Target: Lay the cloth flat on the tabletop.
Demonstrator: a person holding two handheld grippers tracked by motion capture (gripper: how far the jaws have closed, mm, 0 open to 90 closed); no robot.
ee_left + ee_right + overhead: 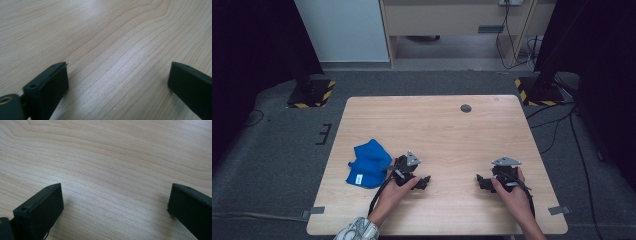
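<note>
Both tongs, left (424, 182) and right (482, 182), gape empty on the table (437, 125), blue cloth (368, 163) partly hidden

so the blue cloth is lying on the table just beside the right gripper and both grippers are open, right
Not quite: the blue cloth lies on the table just beside the left gripper, not the right gripper, as the high view shows. Both grippers are open, their jaws wide apart over bare wood.

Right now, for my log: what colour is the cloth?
Blue cloth, clearest in the high view.
</note>
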